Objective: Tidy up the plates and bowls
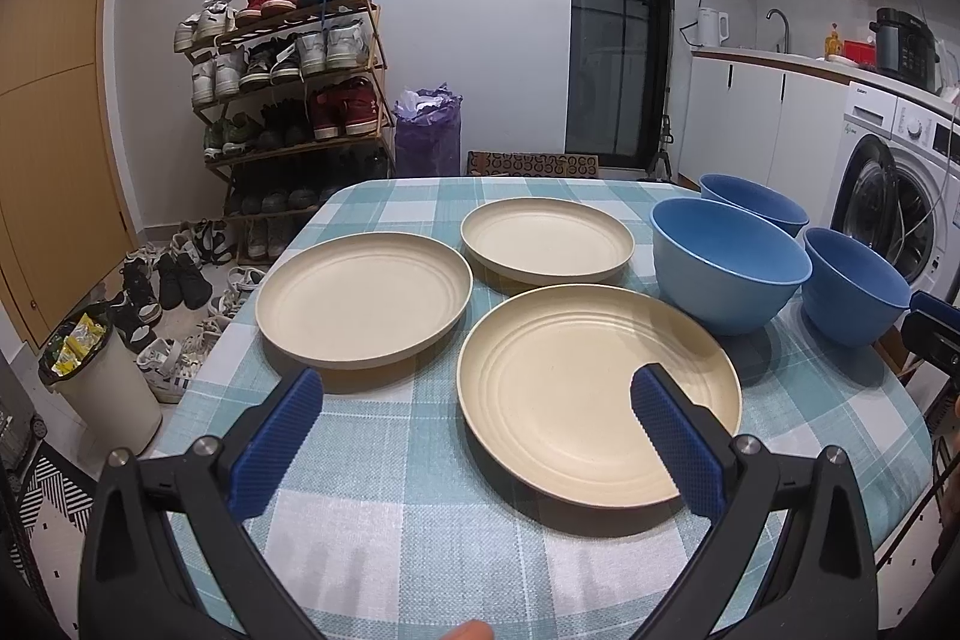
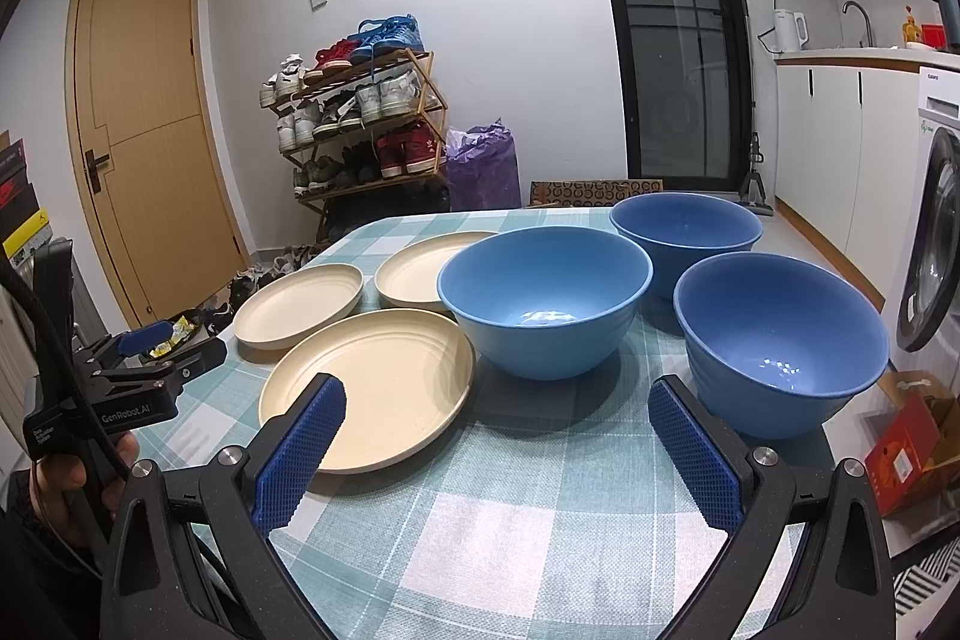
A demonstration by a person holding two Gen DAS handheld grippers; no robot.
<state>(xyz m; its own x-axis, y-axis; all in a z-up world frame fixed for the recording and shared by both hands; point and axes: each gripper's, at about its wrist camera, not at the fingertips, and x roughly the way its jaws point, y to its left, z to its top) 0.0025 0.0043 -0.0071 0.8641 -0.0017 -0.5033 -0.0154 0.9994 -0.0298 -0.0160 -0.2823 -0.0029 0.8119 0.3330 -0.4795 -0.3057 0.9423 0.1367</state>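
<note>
We count three cream plates and three blue bowls, all on a table (image 1: 420,508) covered in a teal-and-white checked cloth. The plates take the left half. The nearest plate (image 1: 594,394) is closest to us, the left plate (image 1: 363,301) lies beyond it to the left, and the far plate (image 1: 546,238) sits behind both. None of the three is stacked; each lies flat on the cloth, just beside its neighbours.

The bowls fill the right half, all upright and empty. The lighter blue bowl (image 2: 543,307) stands just right of the nearest plate. The far bowl (image 2: 687,235) is behind it, and the near right bowl (image 2: 780,334) stands close to the table's right edge.

Our left gripper (image 1: 477,436) hovers over the near side of the table with its blue-padded jaws spread wide, the right pad over the nearest plate's rim, and nothing held between them. Our right gripper (image 2: 495,454) hangs above the cloth in front of the bowls, equally wide apart and empty.

Beyond the table we see one shoe rack (image 1: 288,82) against the far wall, one purple bag (image 1: 427,133) beside it, and one washing machine (image 1: 900,196) at the right.
</note>
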